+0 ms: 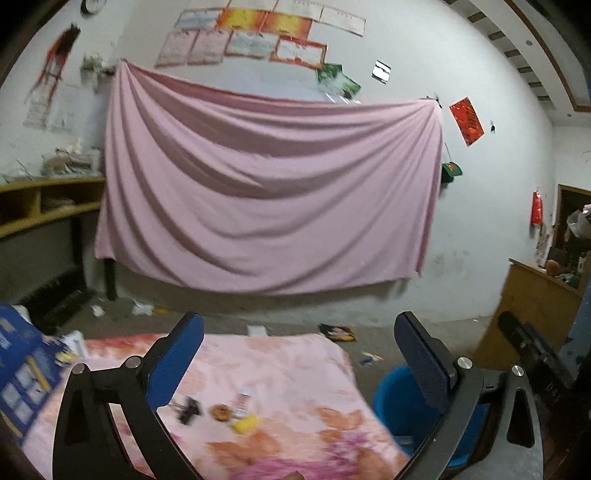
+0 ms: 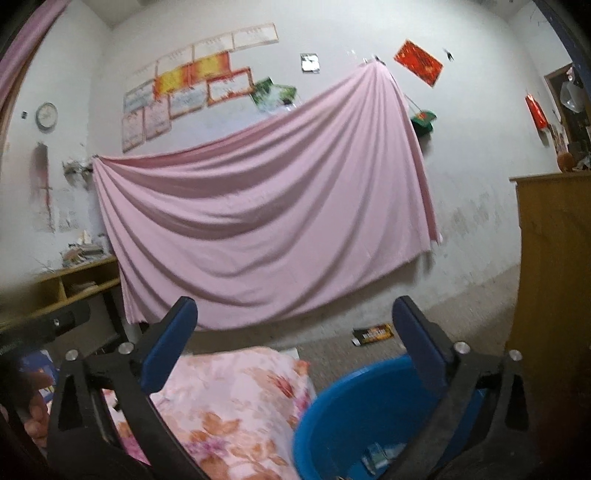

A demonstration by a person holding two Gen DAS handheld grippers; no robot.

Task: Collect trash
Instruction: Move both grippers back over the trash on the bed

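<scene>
A floral pink blanket (image 1: 280, 373) covers the surface in front of both claws; what lies under it cannot be told. Behind it a large pink sheet (image 1: 266, 184) hangs across a white wall (image 1: 491, 221), with a block of certificates (image 1: 258, 33) pinned above it and one round clock (image 2: 46, 115) to the side. The floor (image 1: 303, 314) is bare grey concrete.

On the blanket, near the left claw (image 1: 299, 354), sit four small pieces of trash: one black clip (image 1: 188, 408), one round brown piece (image 1: 221, 412), one yellow piece (image 1: 244, 424) and one small white-and-red tube (image 1: 242, 398), all close together. One blue bin (image 2: 354, 413) stands just beside the blanket's right edge, with some scraps (image 2: 380, 456) already at its bottom.

Both claws are released, fingers spread wide and holding nothing; the right claw (image 2: 295, 339) hangs above the bin and the blanket's corner.

One dark snack wrapper (image 2: 373, 334) lies on the floor beyond the bin, and several white paper scraps (image 1: 142, 308) lie near the wall. One blue box (image 1: 26, 373) rests at the blanket's left edge. A wooden shelf (image 1: 48, 199) stands left, a wooden cabinet (image 2: 554, 277) right.
</scene>
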